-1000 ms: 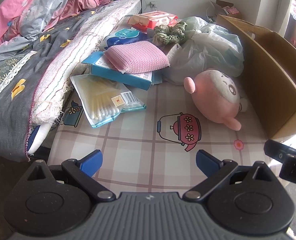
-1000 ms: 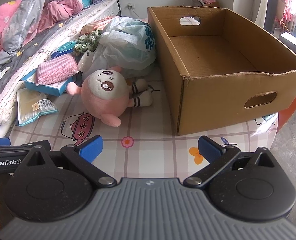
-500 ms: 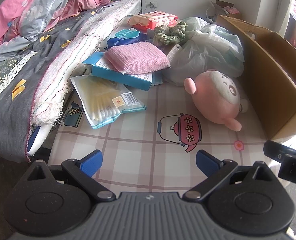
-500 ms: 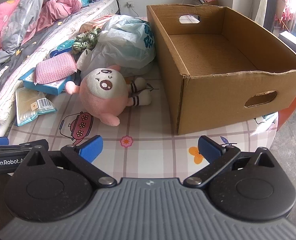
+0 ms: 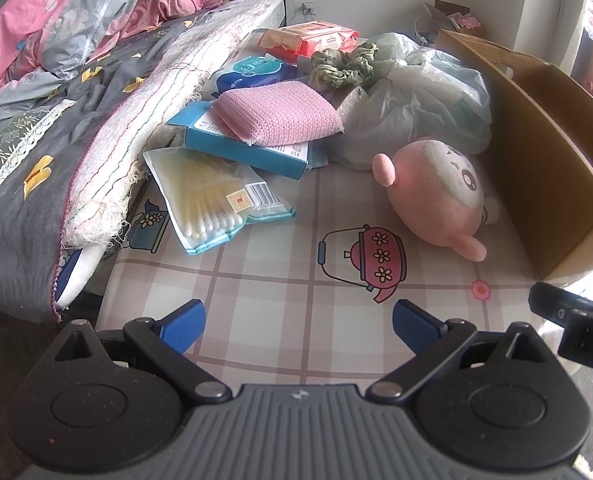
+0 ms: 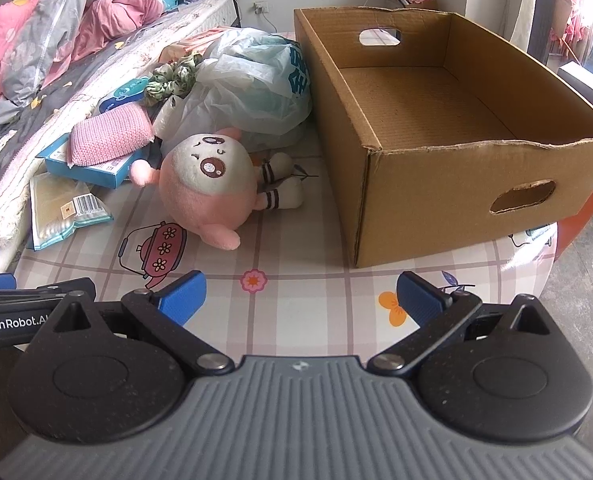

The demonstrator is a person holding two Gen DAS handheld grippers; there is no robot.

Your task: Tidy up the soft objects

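Note:
A pink plush toy lies on the checked tablecloth beside an empty cardboard box. Behind it sit a pink knitted pad on a blue box, a green scrunchie and a crumpled plastic bag. My left gripper stands open over the table's near edge, well short of the plush. My right gripper is open too, nothing between its blue fingers, in front of the plush and the box corner.
A cotton-swab pack and a blue box lie left of the plush, with wet-wipe packs further back. A bed with quilts borders the table on the left. The round table edge drops to the floor at right.
The right gripper has crept slightly forward and left towards the plush. The left gripper has hardly moved. Both stay open.

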